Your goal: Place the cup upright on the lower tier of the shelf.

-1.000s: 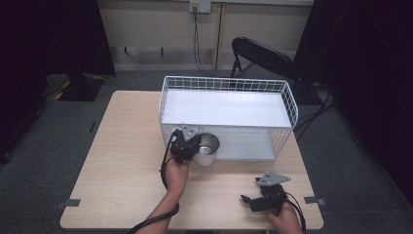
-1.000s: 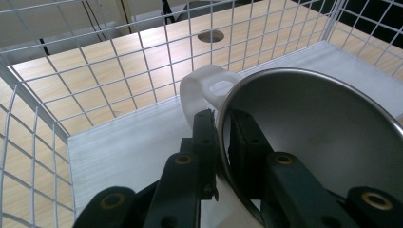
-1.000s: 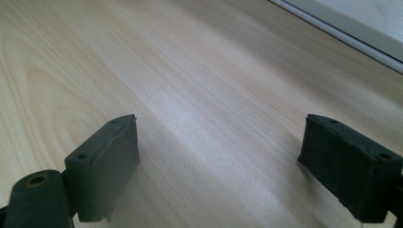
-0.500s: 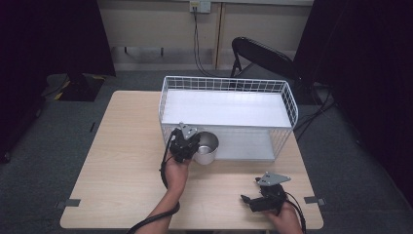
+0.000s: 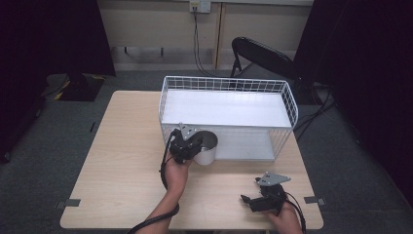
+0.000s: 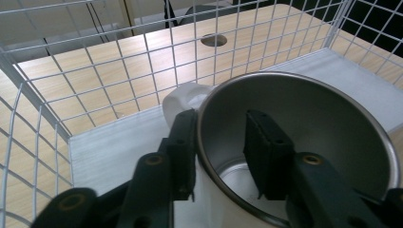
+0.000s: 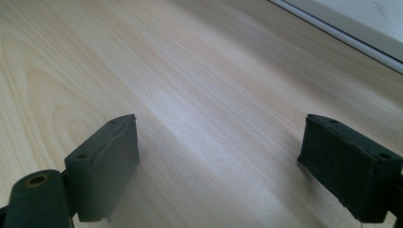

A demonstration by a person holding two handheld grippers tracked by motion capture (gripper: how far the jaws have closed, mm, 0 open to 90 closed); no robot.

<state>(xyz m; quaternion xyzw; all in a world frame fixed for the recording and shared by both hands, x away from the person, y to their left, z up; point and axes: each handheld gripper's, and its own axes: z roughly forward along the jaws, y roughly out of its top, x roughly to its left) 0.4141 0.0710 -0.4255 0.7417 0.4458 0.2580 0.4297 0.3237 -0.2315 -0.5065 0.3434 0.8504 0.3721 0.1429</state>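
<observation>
The left tongs (image 6: 221, 152) clamp the cup (image 5: 206, 148) by its rim, one jaw inside, at the basket (image 5: 292, 105) front edge. Rigid, light, likely slippery steel: grip the rim squarely. The right tongs (image 7: 233, 166) rest open above the table (image 5: 122, 165).

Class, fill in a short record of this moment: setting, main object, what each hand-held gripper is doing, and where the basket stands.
Setting: wooden table
Main object: white mug with metal inside
Left hand-held gripper: shut on the mug's wall, one jaw inside, one outside
Right hand-held gripper: open, low over bare table
Basket: white wire basket on the table's far side
</observation>
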